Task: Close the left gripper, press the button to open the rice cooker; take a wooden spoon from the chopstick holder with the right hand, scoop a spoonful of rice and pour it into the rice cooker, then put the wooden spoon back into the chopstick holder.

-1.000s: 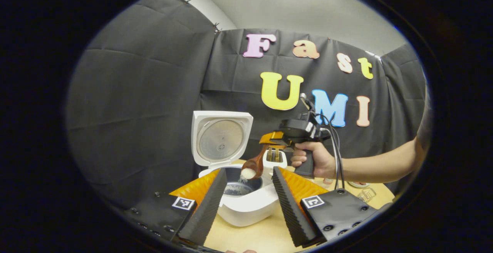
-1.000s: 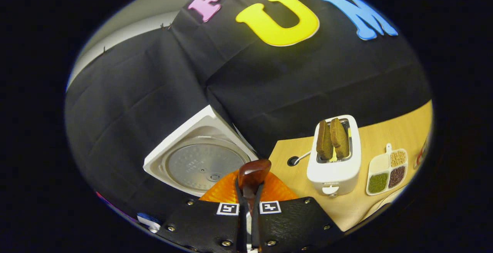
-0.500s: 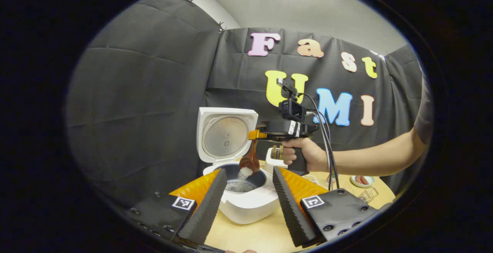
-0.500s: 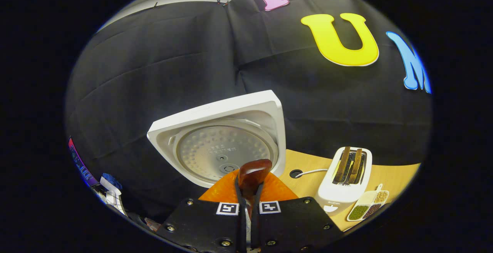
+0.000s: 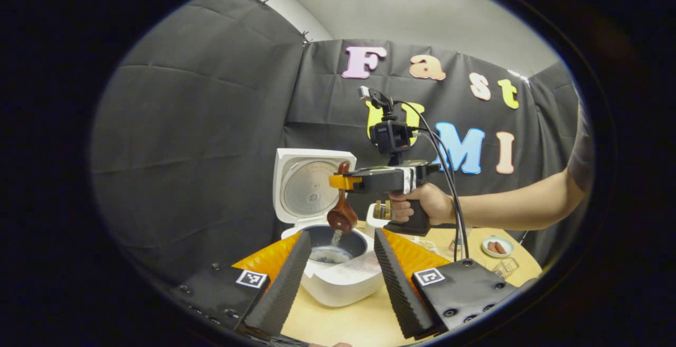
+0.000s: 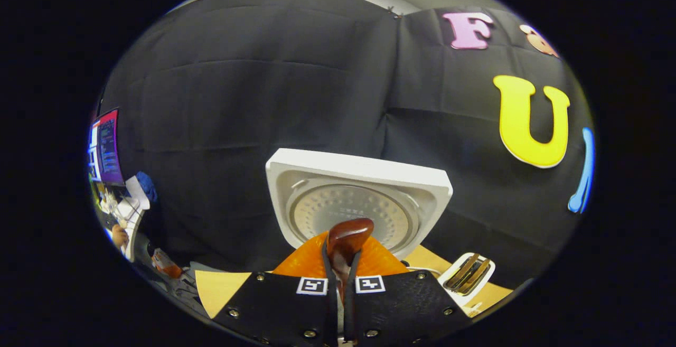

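The white rice cooker (image 5: 343, 283) stands open on the table, its lid (image 5: 311, 186) upright and its dark inner pot (image 5: 338, 244) holding some rice. My left gripper (image 5: 340, 235) is open, its two fingers framing the cooker from the near side. Farther off, a hand holds my right gripper (image 5: 346, 182) above the pot. It is shut on the wooden spoon (image 5: 341, 219), which hangs bowl down while rice (image 5: 336, 237) falls into the pot. In the right gripper view, my right gripper (image 6: 342, 265) clamps the spoon's handle end (image 6: 346, 235) in front of the lid (image 6: 359, 204).
A white toaster (image 6: 467, 275) with bread slices stands right of the cooker, partly behind the hand (image 5: 422, 207). A small dish (image 5: 496, 246) with reddish pieces sits at the right on the wooden table (image 5: 343, 326). A lit monitor (image 6: 105, 146) is far left.
The right gripper has risen and rolled, turning the spoon from level to hanging bowl down. The heap of rice has left the spoon and streams into the pot. The left gripper stayed open.
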`<state>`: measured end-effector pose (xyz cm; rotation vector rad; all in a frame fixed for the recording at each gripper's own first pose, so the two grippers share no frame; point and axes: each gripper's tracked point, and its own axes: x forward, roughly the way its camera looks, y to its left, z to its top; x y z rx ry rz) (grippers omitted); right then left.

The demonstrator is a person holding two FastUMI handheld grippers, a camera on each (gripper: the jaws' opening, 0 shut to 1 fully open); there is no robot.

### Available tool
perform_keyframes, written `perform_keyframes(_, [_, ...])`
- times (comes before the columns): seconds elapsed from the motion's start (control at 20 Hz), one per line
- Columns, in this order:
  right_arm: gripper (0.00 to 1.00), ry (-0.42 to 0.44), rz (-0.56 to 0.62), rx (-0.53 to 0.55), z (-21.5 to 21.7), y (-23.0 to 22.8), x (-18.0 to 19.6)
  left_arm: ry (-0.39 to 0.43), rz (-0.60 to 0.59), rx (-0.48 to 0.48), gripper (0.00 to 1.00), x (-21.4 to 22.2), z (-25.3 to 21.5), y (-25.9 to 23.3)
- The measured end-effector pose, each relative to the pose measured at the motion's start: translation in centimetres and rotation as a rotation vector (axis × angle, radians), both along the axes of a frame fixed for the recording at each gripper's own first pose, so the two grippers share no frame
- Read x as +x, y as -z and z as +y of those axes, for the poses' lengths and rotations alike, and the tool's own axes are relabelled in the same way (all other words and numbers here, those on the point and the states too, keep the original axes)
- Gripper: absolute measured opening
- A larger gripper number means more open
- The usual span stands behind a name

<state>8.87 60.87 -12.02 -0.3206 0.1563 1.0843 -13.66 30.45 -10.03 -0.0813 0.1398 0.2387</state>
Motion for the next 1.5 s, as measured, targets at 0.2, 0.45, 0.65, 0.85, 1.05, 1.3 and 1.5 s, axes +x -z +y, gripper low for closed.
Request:
perform_keyframes(0.2, [0.05,-0.024,-0.058,0.014,-0.4,-1.9,-1.1,0.019,-0.007,0.008,0.86,0.3,-0.5,-0.2])
perform_keyframes(0.45, [0.05,0.033,0.023,0.141,-2.4,-5.0,-0.3,0.033,-0.002,0.007,0.89,0.8,-1.4,-0.1])
perform_keyframes(0.65, [0.05,0.157,0.229,0.317,-6.2,-7.0,2.2,0.047,-0.013,0.0,0.86,1.2,-2.4,-0.6])
perform_keyframes(0.85, [0.05,0.273,0.447,0.478,-11.1,-7.9,3.7,0.083,-0.011,0.012,0.89,2.0,-4.3,-0.9])
perform_keyframes(1.05, [0.05,0.36,0.558,0.602,-17.3,-8.3,4.7,0.116,-0.022,0.013,0.86,3.3,-5.8,-1.7])
perform_keyframes(1.3, [0.05,0.466,0.595,0.679,-26.1,-7.6,4.4,0.157,-0.04,0.004,0.86,5.1,-8.2,-2.5])
perform_keyframes(1.5, [0.05,0.518,0.585,0.677,-32.0,-7.1,2.5,0.19,-0.041,-0.004,0.86,7.0,-10.2,-2.6])
